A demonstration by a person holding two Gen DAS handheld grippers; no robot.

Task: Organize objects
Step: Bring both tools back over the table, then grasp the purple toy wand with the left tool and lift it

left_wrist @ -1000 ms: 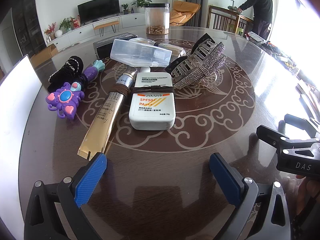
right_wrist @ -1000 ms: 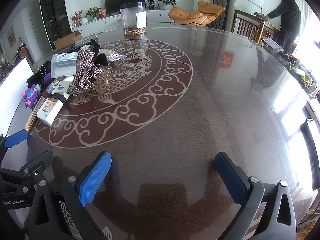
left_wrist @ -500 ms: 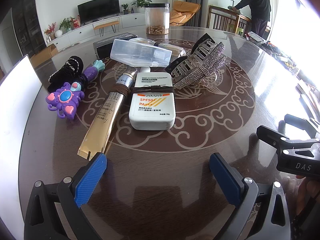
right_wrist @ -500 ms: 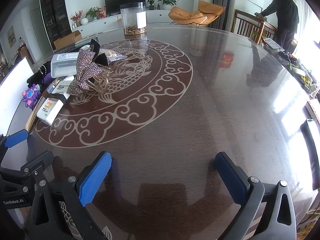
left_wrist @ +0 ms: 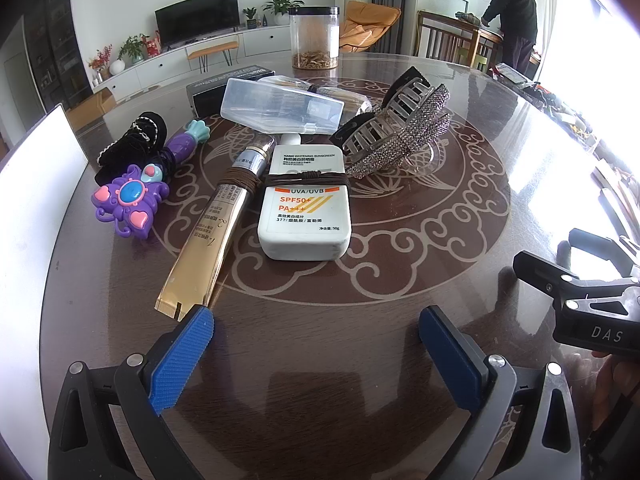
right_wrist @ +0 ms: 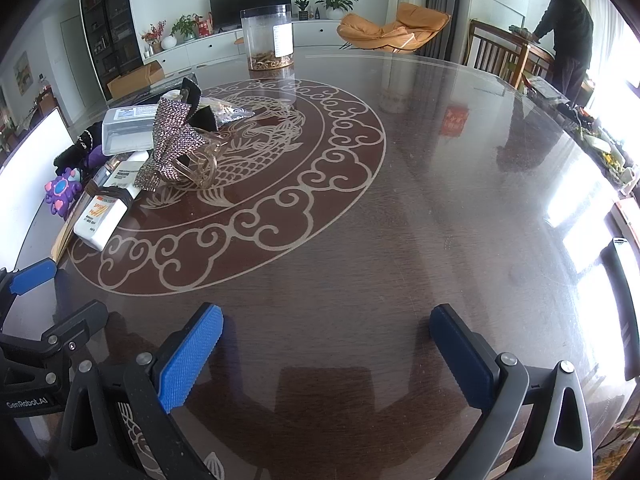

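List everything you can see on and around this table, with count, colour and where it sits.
sunscreen bottle: 1, white, brown hair tie around it, table centre-left
cosmetic tube: 1, gold, left of the bottle, also banded
butterfly toy: 1, purple, far left
scrunchie: 1, black, behind the toy
plastic case: 1, clear, behind the bottle
hair claws: 2, rhinestone and clear, right of the bottle
black box: 1, behind the case
jar: 1, clear, far edge
table: 1, dark brown, patterned
man: 1, dark clothes, background right
left gripper: blue pads, open
right gripper: blue pads, open
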